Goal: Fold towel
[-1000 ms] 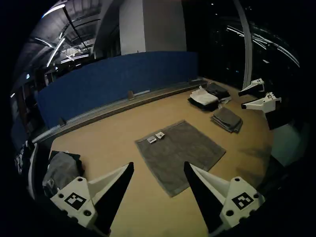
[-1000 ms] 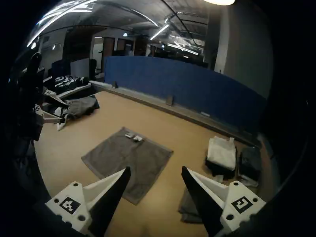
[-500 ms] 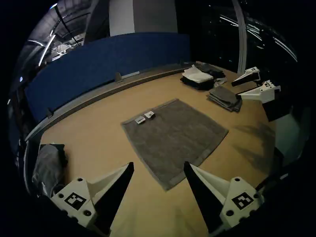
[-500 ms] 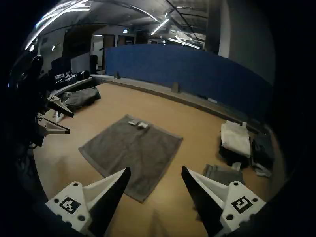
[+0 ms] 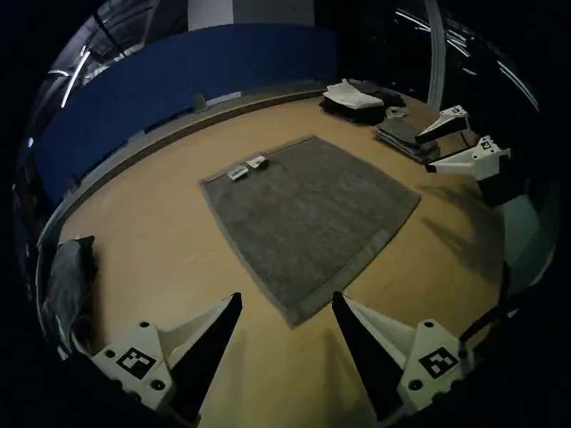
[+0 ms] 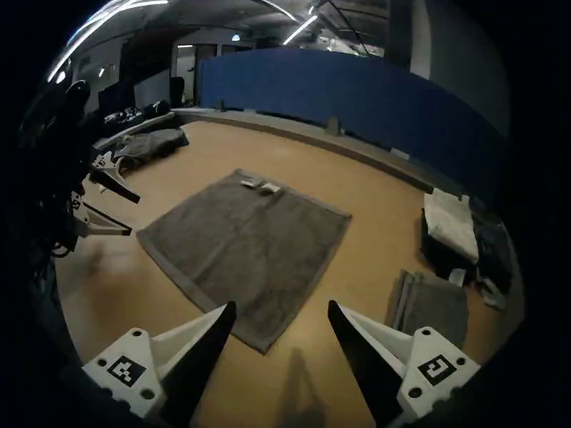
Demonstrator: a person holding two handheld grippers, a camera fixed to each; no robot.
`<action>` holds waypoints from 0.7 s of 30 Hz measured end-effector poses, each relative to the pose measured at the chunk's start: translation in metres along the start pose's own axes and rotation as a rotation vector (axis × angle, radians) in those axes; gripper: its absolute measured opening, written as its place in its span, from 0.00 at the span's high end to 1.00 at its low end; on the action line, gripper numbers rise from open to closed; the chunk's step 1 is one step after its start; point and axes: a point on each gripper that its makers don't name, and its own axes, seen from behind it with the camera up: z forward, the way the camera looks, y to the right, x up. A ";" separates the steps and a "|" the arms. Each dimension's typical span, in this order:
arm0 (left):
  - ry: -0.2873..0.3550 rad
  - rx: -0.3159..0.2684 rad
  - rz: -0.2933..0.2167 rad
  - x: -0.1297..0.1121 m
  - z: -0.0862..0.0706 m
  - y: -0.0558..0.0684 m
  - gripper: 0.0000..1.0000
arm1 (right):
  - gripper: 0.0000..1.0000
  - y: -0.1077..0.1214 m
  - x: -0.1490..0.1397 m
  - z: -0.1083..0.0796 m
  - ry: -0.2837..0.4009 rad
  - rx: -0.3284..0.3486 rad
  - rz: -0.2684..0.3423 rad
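Left gripper (image 5: pixel 285 296): jaws wide apart, nothing between them. Right gripper (image 6: pixel 280 303): same, spread wide and holding nothing.

The towel (image 5: pixel 307 207) is grey and lies flat, fully unfolded, on the wooden table (image 5: pixel 157 235). In the left gripper view it fills the centre of the frame, set as a diamond. Its near corner lands in the gap between our left fingertips at bottom centre. We can't tell whether the tips touch the cloth.

In the right gripper view the towel sits centre-left. Its near corner falls between that gripper's fingers at the bottom. Contact there is also unclear.

Two small white tags (image 5: pixel 246 167) sit at the towel's far edge, upper left of the cloth in the left gripper view.

The left gripper view also picks up the right gripper at the right edge of the frame, jaws apart, past the towel's right corner, with its shadow on the table below it. In the right gripper view, the left gripper shows at the left edge, just off the towel's left corner.

Other items:
- Folded grey towels (image 6: pixel 432 307): lower right, apart from the flat towel.
- White folded cloth (image 6: pixel 450 217) on a dark stack (image 6: pixel 437 251): right side, just above the folded grey towels.
- Dark cloth heap (image 5: pixel 68 285): lower left of the left gripper view, at the table's edge.
- Blue partition (image 6: pixel 357 93): runs along the far side of the table, across the top of the frame.
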 end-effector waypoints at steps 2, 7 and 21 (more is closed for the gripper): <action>-0.019 -0.006 0.003 -0.006 0.003 0.002 0.06 | 0.00 -0.001 -0.006 0.005 -0.014 0.003 -0.001; -0.073 -0.020 0.005 -0.018 0.010 0.006 0.06 | 0.00 -0.005 -0.021 0.013 -0.058 0.014 -0.001; -0.132 -0.046 -0.010 -0.024 0.016 0.009 0.06 | 0.02 -0.012 -0.045 0.020 -0.139 0.048 -0.018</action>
